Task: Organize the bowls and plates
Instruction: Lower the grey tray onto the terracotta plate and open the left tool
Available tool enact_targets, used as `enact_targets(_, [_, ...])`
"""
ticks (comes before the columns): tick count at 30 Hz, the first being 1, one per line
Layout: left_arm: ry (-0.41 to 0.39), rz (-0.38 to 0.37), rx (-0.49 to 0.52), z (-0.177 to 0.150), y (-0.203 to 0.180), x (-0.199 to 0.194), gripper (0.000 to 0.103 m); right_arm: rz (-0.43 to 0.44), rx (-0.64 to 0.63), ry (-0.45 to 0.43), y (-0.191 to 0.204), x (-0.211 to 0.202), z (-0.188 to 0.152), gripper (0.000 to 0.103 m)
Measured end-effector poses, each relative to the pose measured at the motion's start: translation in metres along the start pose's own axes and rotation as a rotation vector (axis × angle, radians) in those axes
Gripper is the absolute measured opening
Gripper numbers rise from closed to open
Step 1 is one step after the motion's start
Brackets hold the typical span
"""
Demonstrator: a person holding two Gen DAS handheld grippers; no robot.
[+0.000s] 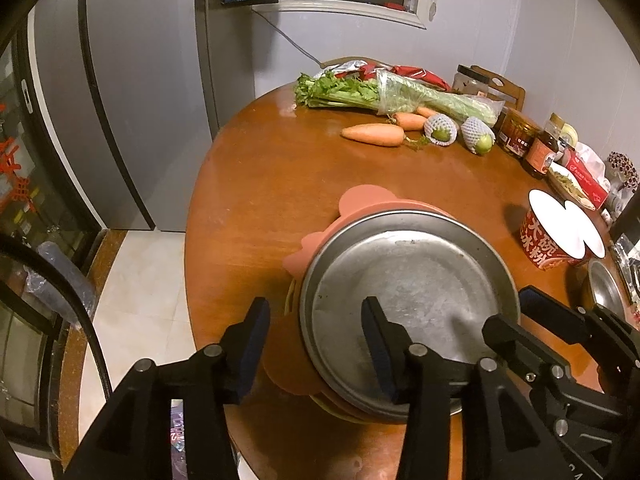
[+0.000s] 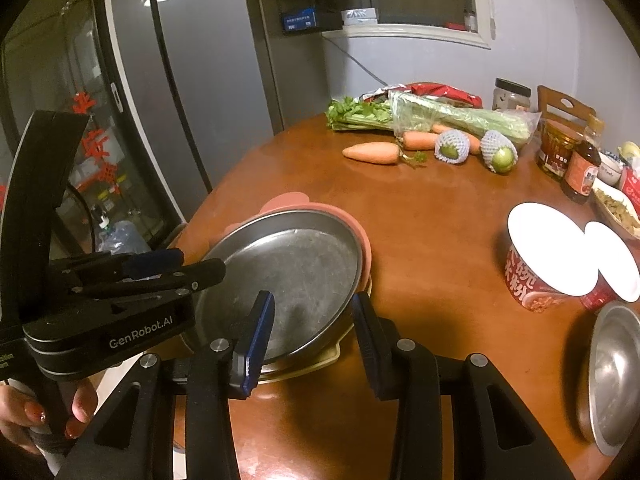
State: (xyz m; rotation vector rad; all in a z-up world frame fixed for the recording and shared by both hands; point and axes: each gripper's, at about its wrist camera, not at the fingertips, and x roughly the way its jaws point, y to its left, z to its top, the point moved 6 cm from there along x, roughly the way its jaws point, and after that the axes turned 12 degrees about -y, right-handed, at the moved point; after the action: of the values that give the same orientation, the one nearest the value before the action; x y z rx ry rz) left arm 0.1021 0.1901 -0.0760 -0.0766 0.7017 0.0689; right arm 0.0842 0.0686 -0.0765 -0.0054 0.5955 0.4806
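A steel plate [image 1: 408,280] [image 2: 296,264] tops a stack on a pink scalloped plate [image 1: 360,200] [image 2: 288,202], with a pale yellow plate [image 2: 320,360] at the bottom. The stack sits near the front left of the round wooden table [image 1: 280,168]. My left gripper [image 1: 316,344] [image 2: 200,262] is open and straddles the steel plate's left rim, one finger outside and one over the plate. My right gripper [image 2: 314,332] [image 1: 516,314] straddles the near right rim with a visible gap at its pads, so it is open too. A steel bowl [image 2: 616,376] [image 1: 604,288] stands at the right.
Two red instant-food cups with white lids [image 2: 548,252] stand right of the stack. Carrots [image 2: 372,152], bagged celery [image 2: 440,116], net-wrapped fruit [image 2: 452,148] and sauce jars [image 2: 580,172] line the far side. A grey fridge [image 1: 120,100] and the floor lie beyond the table's left edge.
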Motion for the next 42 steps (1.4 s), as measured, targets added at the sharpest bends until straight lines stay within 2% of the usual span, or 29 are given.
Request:
enact_targets(9, [-0.005,0.012,-0.016,0.001,0.004,-0.008,0.058,-0.009,0.009,-0.036,-0.004,-0.012,0.009,0.051])
enact_targets(19, [-0.003,0.023,-0.076,-0.006,0.023,-0.023,0.067,-0.014,0.053,-0.011,-0.015,-0.016,0.006,0.058])
enact_targets(25, [0.029,0.020,-0.109,-0.020,0.030,-0.019,0.068,-0.004,0.093,0.020,-0.021,-0.016,-0.002,0.060])
enact_targets(31, [0.039,-0.044,-0.179,-0.025,0.028,-0.016,0.068,0.007,0.133,0.060,-0.023,-0.008,-0.010,0.060])
enact_targets(42, [0.092,-0.054,-0.164,-0.029,0.014,0.006,0.068,0.006,0.143,0.091,-0.019,0.006,-0.016,0.060])
